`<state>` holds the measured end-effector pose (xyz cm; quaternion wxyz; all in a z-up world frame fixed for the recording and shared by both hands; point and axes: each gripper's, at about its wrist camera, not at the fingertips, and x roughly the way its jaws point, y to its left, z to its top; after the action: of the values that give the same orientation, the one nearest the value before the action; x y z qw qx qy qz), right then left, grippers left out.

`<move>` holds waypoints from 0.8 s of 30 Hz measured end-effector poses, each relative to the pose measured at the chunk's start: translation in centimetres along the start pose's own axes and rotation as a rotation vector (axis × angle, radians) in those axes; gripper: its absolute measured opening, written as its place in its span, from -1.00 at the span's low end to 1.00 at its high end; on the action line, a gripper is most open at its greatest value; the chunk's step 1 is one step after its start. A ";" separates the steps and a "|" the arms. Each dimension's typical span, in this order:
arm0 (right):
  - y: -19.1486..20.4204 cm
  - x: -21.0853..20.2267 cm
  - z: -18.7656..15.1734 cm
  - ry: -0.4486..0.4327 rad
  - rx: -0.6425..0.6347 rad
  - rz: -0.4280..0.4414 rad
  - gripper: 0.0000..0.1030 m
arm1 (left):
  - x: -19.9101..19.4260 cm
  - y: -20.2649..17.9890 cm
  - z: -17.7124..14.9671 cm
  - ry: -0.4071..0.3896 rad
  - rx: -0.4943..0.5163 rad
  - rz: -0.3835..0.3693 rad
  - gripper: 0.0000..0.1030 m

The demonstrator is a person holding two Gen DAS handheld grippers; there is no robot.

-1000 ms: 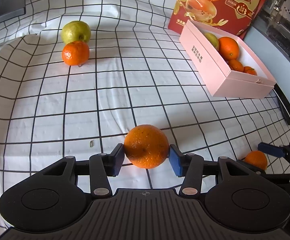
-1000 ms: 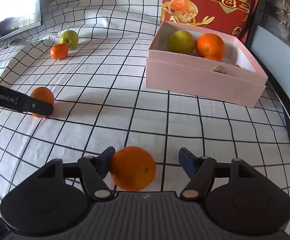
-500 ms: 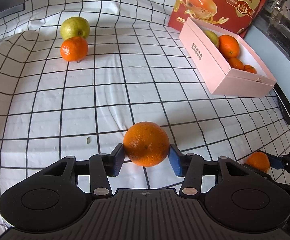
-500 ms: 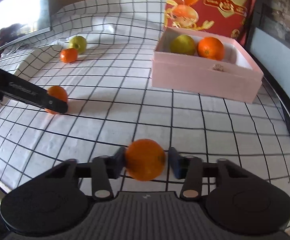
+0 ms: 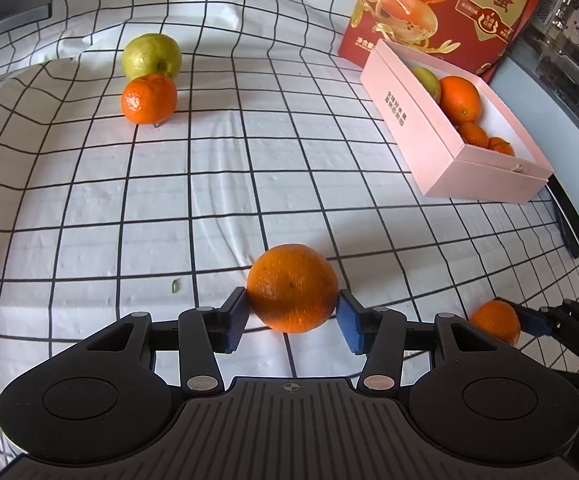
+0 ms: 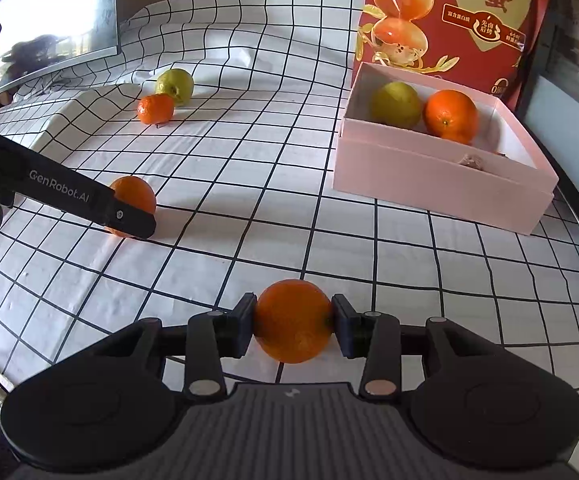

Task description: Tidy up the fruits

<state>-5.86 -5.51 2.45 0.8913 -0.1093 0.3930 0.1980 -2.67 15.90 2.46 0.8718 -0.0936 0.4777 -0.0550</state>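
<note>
A large orange [image 5: 292,288] sits between the blue pads of my left gripper [image 5: 292,303], which is shut on it low over the checked cloth. From the right wrist view, one left finger [image 6: 89,200] crosses that same orange [image 6: 135,196]. My right gripper [image 6: 294,310] is shut on a smaller orange [image 6: 293,322], both pads pressing its sides. That fruit [image 5: 495,322] also shows at the lower right of the left wrist view. The pink box [image 6: 429,184] holds a green fruit [image 6: 395,105], an orange [image 6: 451,116] and smaller oranges [image 5: 473,134].
A green apple [image 5: 151,56] and a mandarin [image 5: 149,98] lie together at the far left of the cloth. A tall red carton [image 6: 449,20] stands behind the pink box [image 5: 421,136]. A dark screen [image 6: 41,28] leans at the back left; the table's edge runs along the right.
The right gripper's jaws have closed on the smaller orange, which earlier lay against only the left pad. The left gripper has kept still with its orange.
</note>
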 end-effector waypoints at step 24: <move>-0.3 -0.1 -0.8 0.002 0.041 -0.016 -0.15 | 3.2 -1.1 4.4 -0.059 0.062 -0.001 0.02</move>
<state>-6.30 -6.08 2.03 0.8945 -0.0945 0.3970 0.1829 2.76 14.68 2.35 0.8879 -0.0684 0.4499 -0.0672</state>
